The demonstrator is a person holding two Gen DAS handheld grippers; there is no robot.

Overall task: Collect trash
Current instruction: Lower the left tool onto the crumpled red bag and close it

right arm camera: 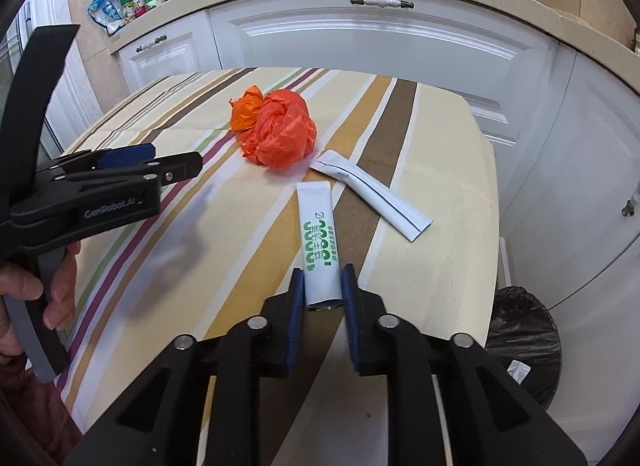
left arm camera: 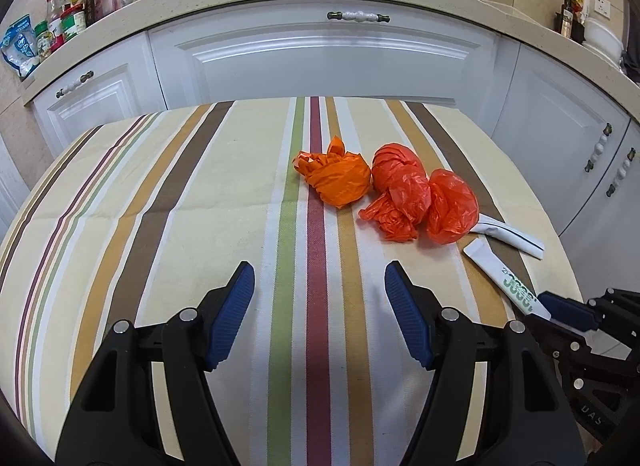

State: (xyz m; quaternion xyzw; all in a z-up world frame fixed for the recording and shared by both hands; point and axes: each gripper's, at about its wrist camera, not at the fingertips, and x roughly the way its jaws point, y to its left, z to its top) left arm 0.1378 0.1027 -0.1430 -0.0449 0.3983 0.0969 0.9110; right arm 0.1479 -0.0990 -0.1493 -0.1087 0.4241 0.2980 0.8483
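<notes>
A white sachet with green print (right arm camera: 319,240) lies on the striped tablecloth (right arm camera: 440,193). My right gripper (right arm camera: 322,286) is shut on its near end; it also shows in the left wrist view (left arm camera: 560,306), with the sachet (left arm camera: 504,278). A plain white sachet (right arm camera: 372,193) lies just beyond it. An orange crumpled bag (left arm camera: 336,175) and a red crumpled bag (left arm camera: 416,195) sit mid-table. My left gripper (left arm camera: 320,290) is open and empty, hovering short of the bags; it shows at the left of the right wrist view (right arm camera: 160,161).
A black-lined trash bin (right arm camera: 520,342) stands on the floor beside the table's right edge. White cabinets (left arm camera: 320,57) and a counter with jars and bottles (left arm camera: 72,13) stand behind the table.
</notes>
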